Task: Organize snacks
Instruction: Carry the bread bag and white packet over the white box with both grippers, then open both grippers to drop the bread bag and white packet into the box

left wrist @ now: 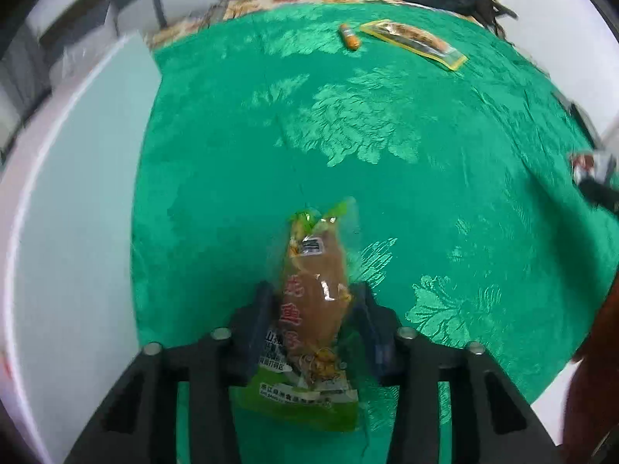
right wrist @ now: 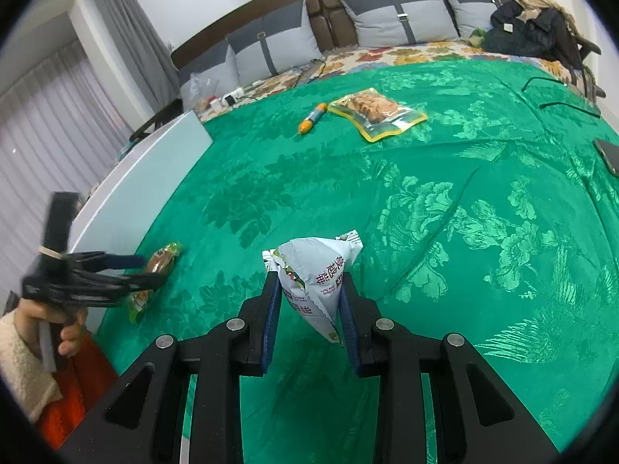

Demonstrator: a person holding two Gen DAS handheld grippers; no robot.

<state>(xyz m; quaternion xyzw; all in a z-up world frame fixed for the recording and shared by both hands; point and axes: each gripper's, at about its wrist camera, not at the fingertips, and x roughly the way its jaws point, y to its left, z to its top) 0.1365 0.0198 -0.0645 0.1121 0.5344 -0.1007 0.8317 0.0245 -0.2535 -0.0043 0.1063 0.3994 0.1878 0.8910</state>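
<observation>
Evidently the fish snack packet lies flat on the green bedspread, close to the bed's left edge, just beside a pale smooth panel that runs along that edge. The left gripper straddles it. Its blue pads stand loosely on either side, the left pad about touching the wrapper and the right one seemingly a sliver off, so this looks like a slack claw, not a pinch. The packet's long axis runs straight away from the claw, along the line of the fingers, so I judge that a clean exit means drawing back or lifting along that line without dragging the film.

The right gripper is clamped on a white and blue pillow pouch, held by its lower half above the bedspread, crimped tip upward. That hand sits to the right of the fish packet and well apart from it.

An orange sausage stick and a clear pouch with yellow borders, full of brown pieces, lie near each other toward the bed's far edge, well apart from both claws.

The fish wrapper is glossy, crinkly film over a firm brown slab. The bedspread is slippery satin brocade with raised flowers, so light packets may skid.
</observation>
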